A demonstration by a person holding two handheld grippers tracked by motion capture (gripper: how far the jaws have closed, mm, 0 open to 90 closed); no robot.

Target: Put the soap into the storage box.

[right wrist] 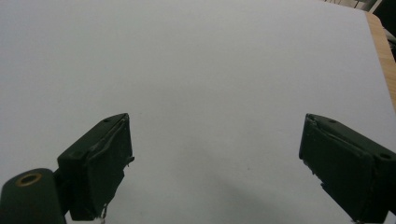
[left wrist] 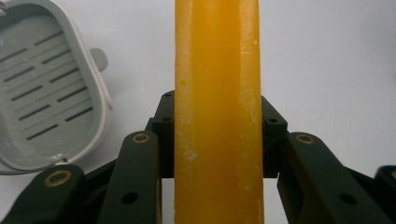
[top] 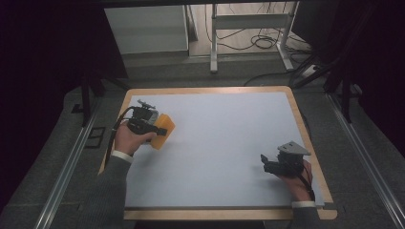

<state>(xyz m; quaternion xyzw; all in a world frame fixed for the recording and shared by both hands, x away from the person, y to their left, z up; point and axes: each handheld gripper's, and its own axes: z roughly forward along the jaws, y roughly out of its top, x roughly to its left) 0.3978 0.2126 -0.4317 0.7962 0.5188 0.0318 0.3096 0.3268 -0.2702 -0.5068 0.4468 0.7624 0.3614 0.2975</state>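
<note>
**Soap picked up, dish waiting**

The left gripper is clamped on a yellow soap bar, held over the left side of the worktop. The soap looks smooth and waxy, with pale scuffs. Just beside it lies a grey plastic dish with slots and round corners. My guess: the soap goes into the dish next. The right gripper has its jaws wide apart, holding nothing, over the bare pale sheet.
</note>
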